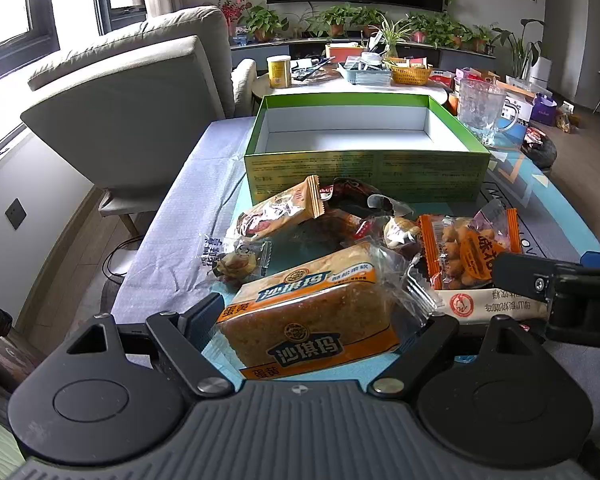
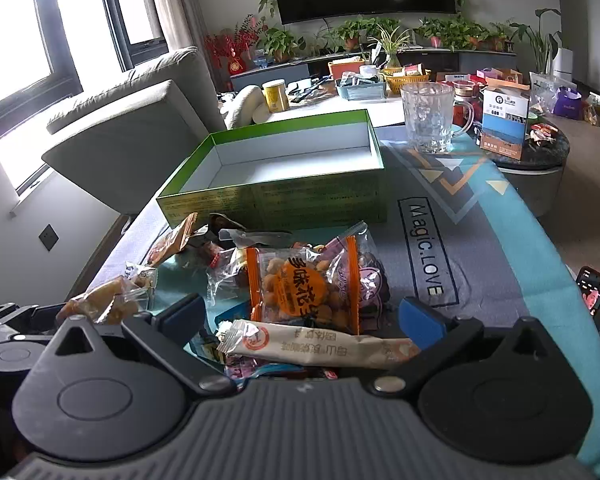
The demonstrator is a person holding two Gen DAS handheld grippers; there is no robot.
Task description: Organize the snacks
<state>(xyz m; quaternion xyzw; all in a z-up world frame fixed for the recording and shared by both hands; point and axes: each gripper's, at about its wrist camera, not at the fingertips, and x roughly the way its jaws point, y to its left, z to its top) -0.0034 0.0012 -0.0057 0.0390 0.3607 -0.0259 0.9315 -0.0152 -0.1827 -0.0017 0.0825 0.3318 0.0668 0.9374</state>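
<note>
On the left side of the tabletop (image 1: 172,216) a pale cloth lies bare, and the snacks sit bunched toward the near edge, with the green box (image 1: 364,178) standing empty just behind them toward the far edge. The left gripper (image 1: 320,320) hangs low over the near edge with its fingers (image 1: 202,312) spread wide on either side of the sachima bar (image 1: 312,312), the big orange-banded cake packet; the pads seem not to press on it, so nothing is held. To take it well, I would close squarely across the firm body of the cake, not on the loose crimped ends of the wrapper, and lift straight before carrying it over the near wall of the box. Just behind it lie the tan wafer packet (image 1: 278,210) and a small clear wrapped sweet (image 1: 236,262), near enough to be dragged along if the close is careless. Further right is the orange peanut bag (image 2: 300,284), and in front of it the long white sachet (image 2: 316,346), which lies between the fingers of the right gripper (image 2: 304,324); these also stand well apart and grip nothing. That thin sachet probably wants a low, flat pinch at its middle. The glass mug (image 2: 430,118) stands by the far right corner of the box and is best kept clear of.
</note>
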